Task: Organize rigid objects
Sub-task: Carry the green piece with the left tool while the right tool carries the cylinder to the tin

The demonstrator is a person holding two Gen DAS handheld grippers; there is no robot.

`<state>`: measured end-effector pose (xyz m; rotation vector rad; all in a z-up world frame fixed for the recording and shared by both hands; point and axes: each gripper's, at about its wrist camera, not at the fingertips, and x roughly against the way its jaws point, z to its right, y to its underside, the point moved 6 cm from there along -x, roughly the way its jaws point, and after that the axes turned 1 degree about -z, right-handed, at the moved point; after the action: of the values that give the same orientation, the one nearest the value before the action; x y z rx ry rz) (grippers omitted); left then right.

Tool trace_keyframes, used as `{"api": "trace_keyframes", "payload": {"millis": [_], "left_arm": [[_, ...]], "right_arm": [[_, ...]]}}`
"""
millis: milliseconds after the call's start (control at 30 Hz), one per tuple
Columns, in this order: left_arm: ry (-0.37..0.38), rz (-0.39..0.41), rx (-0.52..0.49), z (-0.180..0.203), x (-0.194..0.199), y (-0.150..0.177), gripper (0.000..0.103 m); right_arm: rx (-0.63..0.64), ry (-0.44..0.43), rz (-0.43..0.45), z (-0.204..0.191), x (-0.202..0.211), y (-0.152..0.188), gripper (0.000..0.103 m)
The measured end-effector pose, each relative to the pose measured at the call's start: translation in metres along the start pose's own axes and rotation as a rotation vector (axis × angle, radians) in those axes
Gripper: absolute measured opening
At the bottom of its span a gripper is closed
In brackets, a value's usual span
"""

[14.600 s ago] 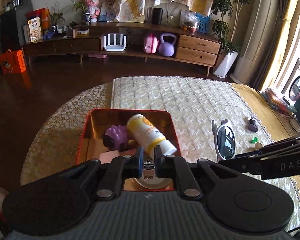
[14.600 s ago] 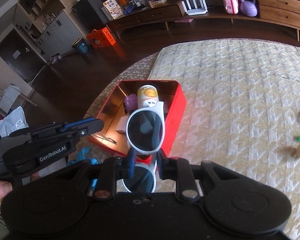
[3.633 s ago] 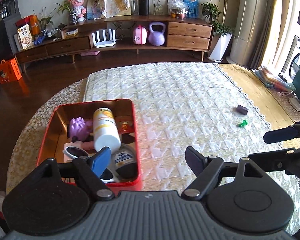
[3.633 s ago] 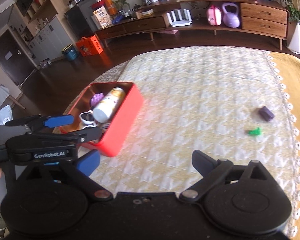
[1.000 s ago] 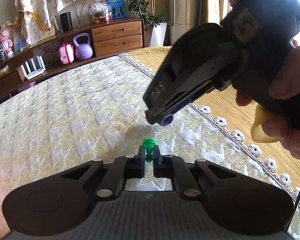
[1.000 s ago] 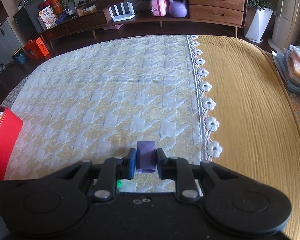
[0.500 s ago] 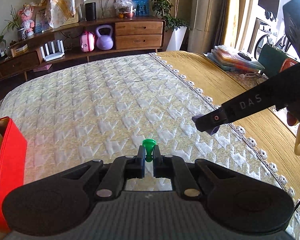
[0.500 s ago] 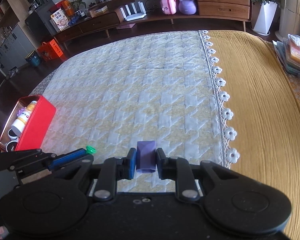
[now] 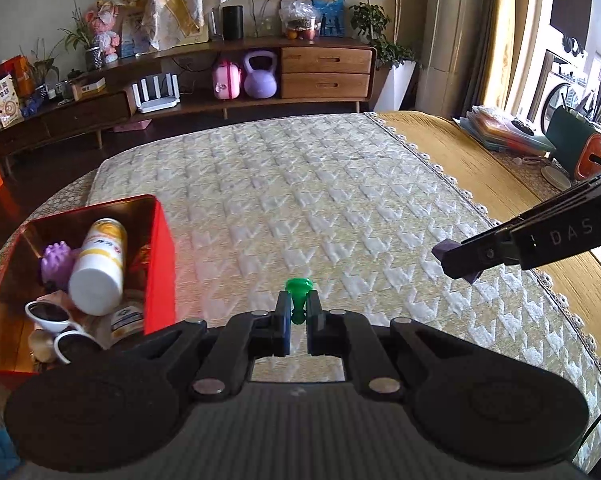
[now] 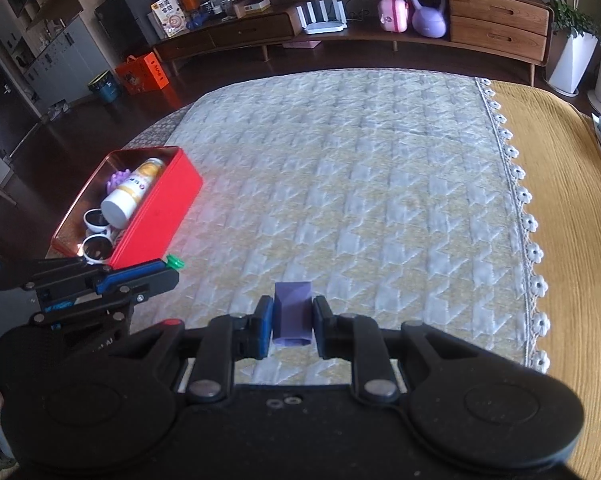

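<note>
My left gripper (image 9: pixel 298 312) is shut on a small green peg (image 9: pixel 298 289) and holds it above the quilted mat, just right of the red tin box (image 9: pixel 165 256). The peg also shows in the right wrist view (image 10: pixel 175 261), near the red tin box (image 10: pixel 164 208). My right gripper (image 10: pixel 292 316) is shut on a purple block (image 10: pixel 292 312) and holds it over the mat's middle; in the left wrist view the block (image 9: pixel 444 250) is at the right. The box holds a white and yellow bottle (image 9: pixel 98 266), a purple spiky ball (image 9: pixel 56 258) and white sunglasses (image 9: pixel 50 314).
The quilted mat (image 9: pixel 320 208) covers a table, with a yellow cloth (image 10: pixel 572 216) and lace trim on the right. A low wooden sideboard (image 9: pixel 220 80) with a purple kettlebell (image 9: pixel 260 80) stands beyond the dark floor. Folders and an orange case (image 9: pixel 592 156) lie far right.
Both grippers have swung left towards the red box, each still holding its object. The box now shows much more fully in both views.
</note>
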<state>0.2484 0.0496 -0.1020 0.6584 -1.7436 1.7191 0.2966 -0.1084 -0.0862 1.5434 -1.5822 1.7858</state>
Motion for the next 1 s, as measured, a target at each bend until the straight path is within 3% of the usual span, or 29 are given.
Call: {"api": "trace_keyframes", "payload": {"millis": [533, 1000], "left_arm": [[-0.115, 0.019, 0.100, -0.114, 0.048, 0.016, 0.007], [-0.209, 0.004, 0.193, -0.205, 0.035, 0.013, 0.007]], "right_arm": [[0.123, -0.042, -0.009, -0.102, -0.018, -0.014, 0.020], [0.158, -0.098, -0.011, -0.168, -0.061, -0.042, 0.020]]}}
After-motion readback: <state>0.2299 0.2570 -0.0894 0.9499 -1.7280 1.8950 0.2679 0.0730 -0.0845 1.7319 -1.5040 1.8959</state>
